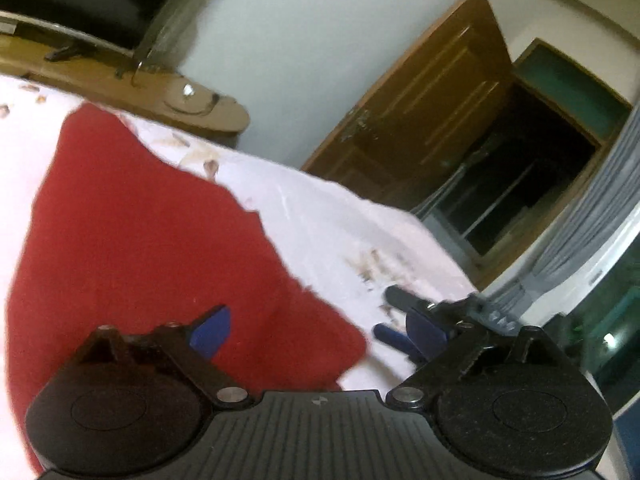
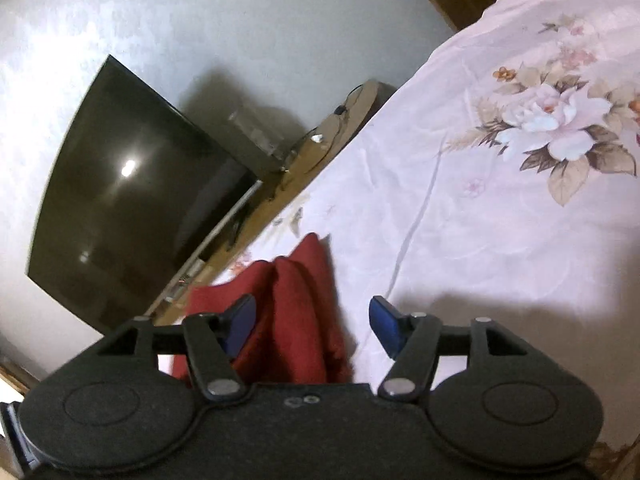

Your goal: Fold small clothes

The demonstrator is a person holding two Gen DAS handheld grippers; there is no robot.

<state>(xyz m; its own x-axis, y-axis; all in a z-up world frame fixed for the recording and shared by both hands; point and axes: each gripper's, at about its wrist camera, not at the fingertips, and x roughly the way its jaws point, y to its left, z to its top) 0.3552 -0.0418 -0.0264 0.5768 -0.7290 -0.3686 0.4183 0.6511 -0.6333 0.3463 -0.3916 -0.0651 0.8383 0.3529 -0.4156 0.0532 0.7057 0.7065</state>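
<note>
Your left gripper hangs wide open above the red cloth on the bedsheet; your right gripper, open too, straddles the cloth's bunched edge.

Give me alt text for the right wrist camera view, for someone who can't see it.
The open right gripper hovers over a bunched red garment lying on a pale floral bedsheet. Beyond the bed's edge, a dark television stands on a wooden shelf against a white wall.
</note>
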